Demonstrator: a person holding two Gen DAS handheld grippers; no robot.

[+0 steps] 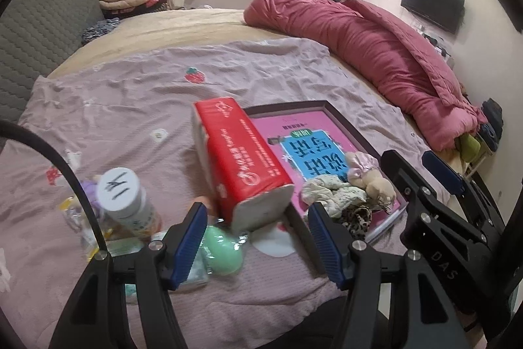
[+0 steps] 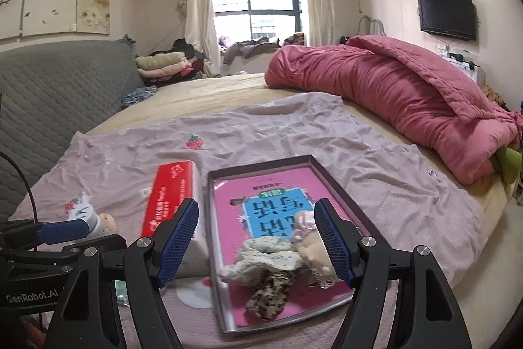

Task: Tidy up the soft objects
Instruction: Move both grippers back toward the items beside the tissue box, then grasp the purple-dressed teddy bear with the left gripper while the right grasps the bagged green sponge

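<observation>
Lying beyond the open right tongs (image 2: 258, 241) (empty): scrunchies (image 2: 261, 254).

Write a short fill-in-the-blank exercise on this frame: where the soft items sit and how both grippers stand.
1. The scrunchies and small plush toy lie in the ____.
2. The tissue pack is coloured ____.
3. The left gripper and right gripper each hold ____.

Missing words: tray; red; nothing

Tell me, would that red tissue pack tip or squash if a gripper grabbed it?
The red tissue pack leans on the tray's rim, so a nudge may topple it. Its wrapper looks soft and glossy: probably light, squashy, perhaps slippery.
</observation>
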